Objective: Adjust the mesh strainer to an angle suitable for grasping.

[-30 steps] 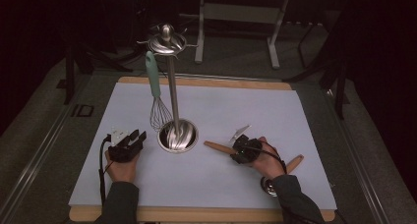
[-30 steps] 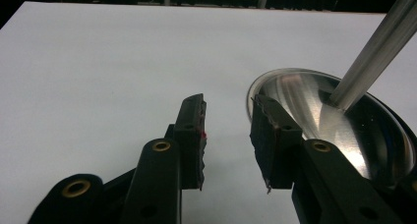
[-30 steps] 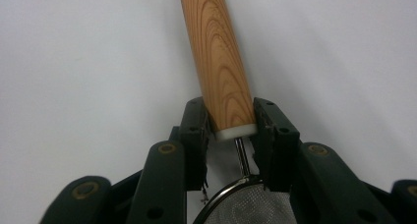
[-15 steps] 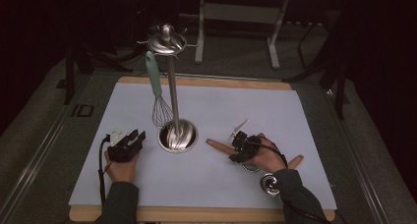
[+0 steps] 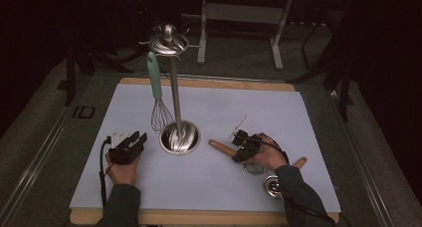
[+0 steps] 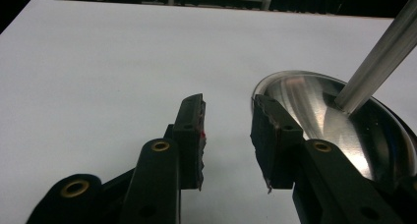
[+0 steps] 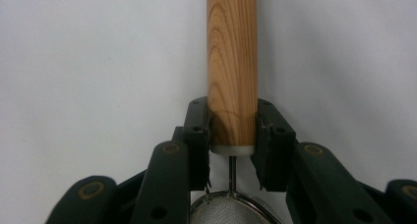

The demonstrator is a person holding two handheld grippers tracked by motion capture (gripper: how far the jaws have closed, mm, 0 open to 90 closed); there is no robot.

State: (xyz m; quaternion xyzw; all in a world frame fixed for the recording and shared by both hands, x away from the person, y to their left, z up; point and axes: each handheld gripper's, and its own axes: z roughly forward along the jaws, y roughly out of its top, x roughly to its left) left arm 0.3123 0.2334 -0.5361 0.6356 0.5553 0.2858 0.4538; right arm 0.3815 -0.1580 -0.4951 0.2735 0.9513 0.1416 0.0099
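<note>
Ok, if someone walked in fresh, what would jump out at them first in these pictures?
Probably the tall steel utensil stand rising from its round base mid-table, with a mint-handled whisk hanging from its top. Next, the right tongs shut on a strainer's wooden handle lying on the white mat, while the left tongs sit open beside the stand's base.

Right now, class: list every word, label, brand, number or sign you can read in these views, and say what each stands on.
"ID": pale letters on the dark surface left of the white mat.
No other text can be read on the utensil stand, the whisk or the wooden handle.
</note>
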